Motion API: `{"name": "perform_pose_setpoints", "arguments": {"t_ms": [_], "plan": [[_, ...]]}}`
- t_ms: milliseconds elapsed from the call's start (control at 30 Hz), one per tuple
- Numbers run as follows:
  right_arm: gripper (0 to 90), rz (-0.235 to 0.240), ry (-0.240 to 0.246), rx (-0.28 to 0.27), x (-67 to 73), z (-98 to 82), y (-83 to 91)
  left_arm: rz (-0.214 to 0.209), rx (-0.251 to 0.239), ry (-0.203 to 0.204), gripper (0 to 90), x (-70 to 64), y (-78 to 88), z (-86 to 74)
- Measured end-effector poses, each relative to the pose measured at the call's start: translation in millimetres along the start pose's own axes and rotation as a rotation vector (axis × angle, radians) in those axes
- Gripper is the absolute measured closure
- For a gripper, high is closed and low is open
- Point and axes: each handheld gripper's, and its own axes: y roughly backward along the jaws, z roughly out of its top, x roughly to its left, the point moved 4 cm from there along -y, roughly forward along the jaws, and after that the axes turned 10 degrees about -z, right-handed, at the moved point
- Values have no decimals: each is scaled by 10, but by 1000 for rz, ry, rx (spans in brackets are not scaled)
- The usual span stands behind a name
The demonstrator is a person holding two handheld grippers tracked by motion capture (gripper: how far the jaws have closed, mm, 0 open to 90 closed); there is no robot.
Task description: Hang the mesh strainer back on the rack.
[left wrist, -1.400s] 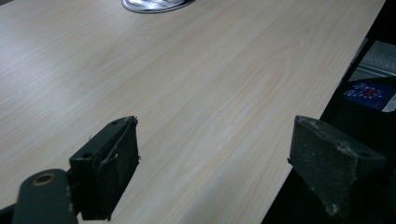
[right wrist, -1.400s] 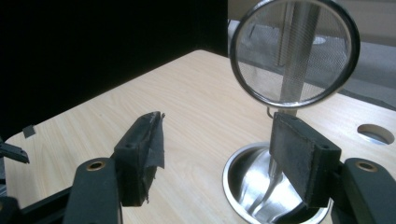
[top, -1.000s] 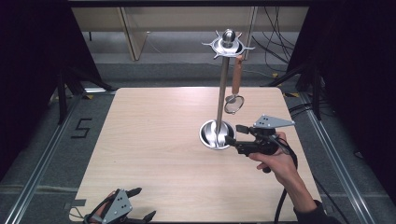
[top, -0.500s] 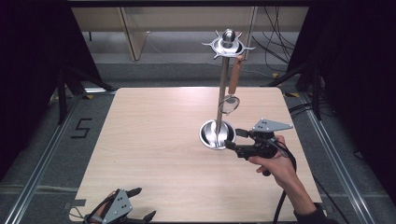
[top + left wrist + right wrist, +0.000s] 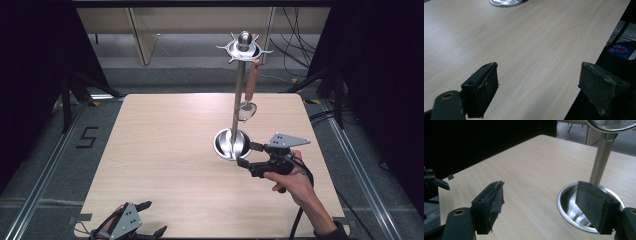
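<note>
- The small strainer (image 5: 246,109) with a wooden handle hangs from a hook of the metal stand (image 5: 239,90), its mesh bowl beside the pole, above the round base (image 5: 231,144).
- The right gripper (image 5: 246,154) sits low on the worktop (image 5: 165,145), just beside the base on its right, fingers spread with nothing between them; in the right gripper view one finger (image 5: 596,207) lies in front of the base rim.
- The left gripper (image 5: 150,219) rests at the near left corner of the worktop, well apart from the stand, fingers spread and empty.
- The step in hand looks like the hanging being done, with the hand beside the base.
- Next, the right gripper likely needs to draw clear without nudging the base or swinging the strainer.
</note>
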Motion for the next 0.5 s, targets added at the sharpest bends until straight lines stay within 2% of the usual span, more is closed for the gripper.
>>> {"name": "perform_pose_setpoints", "arguments": {"t_ms": [67, 100, 133, 200, 267, 300, 367, 400, 433, 467, 500], "plan": [[224, 7, 2, -4, 10, -22, -9, 2, -2, -7, 151, 4, -4, 1], [217, 8, -13, 4, 22, -57, -18, 3, -4, -2, 151, 0, -4, 2], [214, 0, -25, 8, 33, -78, -25, 3, -3, -5, 151, 2, -3, 2], [214, -13, -14, 22, 25, -120, -38, 2, -2, -8, 151, 4, -3, 2], [215, -10, -30, 17, 39, -141, -55, 2, -2, -5, 151, 1, -3, 1], [216, -12, -9, 9, 24, -155, -69, 4, -7, 4, 151, -5, -5, 1], [218, -8, -7, 11, 30, -184, -76, 3, -6, 2, 151, -5, -5, 0], [212, -8, -21, 50, 57, -220, -74, 4, -4, -3, 151, 0, -5, 1], [212, -8, -21, 50, 57, -220, -74, 4, -4, -3, 151, 0, -5, 1], [219, -8, 18, 40, 42, -236, -94, 5, -3, -5, 151, 1, -5, 1], [222, -34, 7, 52, 41, -251, -76, 9, -7, -7, 152, 2, -8, 1]]}}
